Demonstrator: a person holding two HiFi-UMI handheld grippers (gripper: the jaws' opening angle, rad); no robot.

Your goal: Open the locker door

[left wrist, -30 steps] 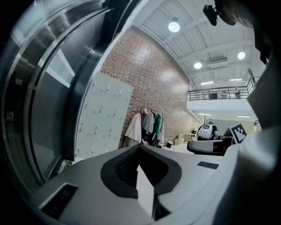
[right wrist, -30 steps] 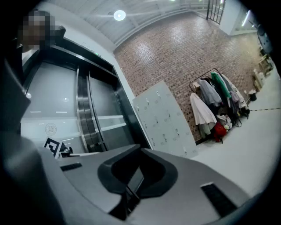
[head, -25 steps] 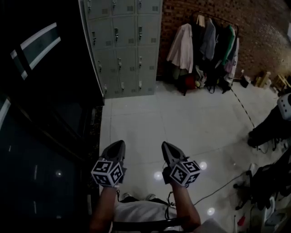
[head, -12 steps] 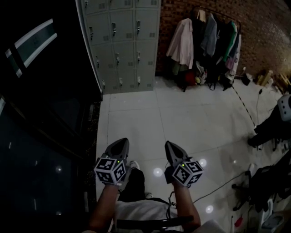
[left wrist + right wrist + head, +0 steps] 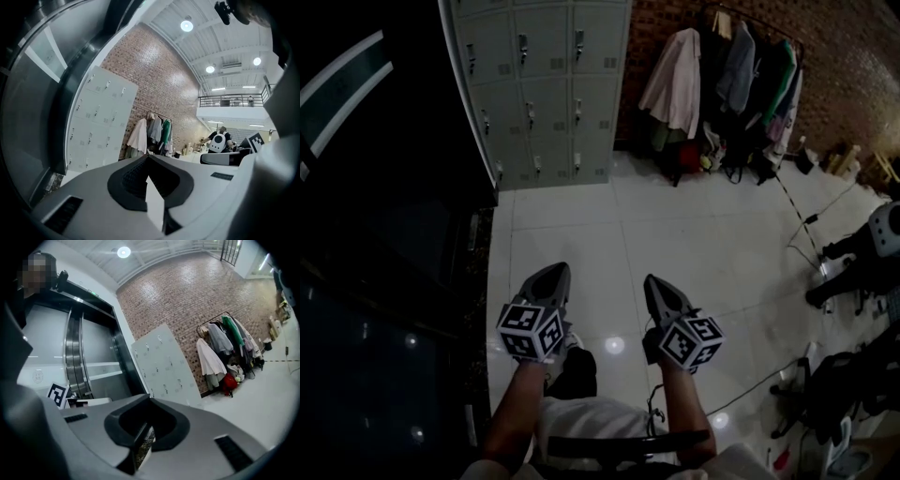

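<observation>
Both tongs are out front over the glossy white tiled floor: left gripper and right gripper, jaws clenched tight on each, nothing in them. The pale grey metal locker bank sits around 11 o'clock, well apart, doors all closed. The clothes rack of hanging jackets is at 1 o'clock.

Left gripper and right gripper: grey tapered shells with black inner pads. Each carries a cube of black-and-white square markers. Wearer: white shirt, dark trousers, forearms unsleeved.
</observation>
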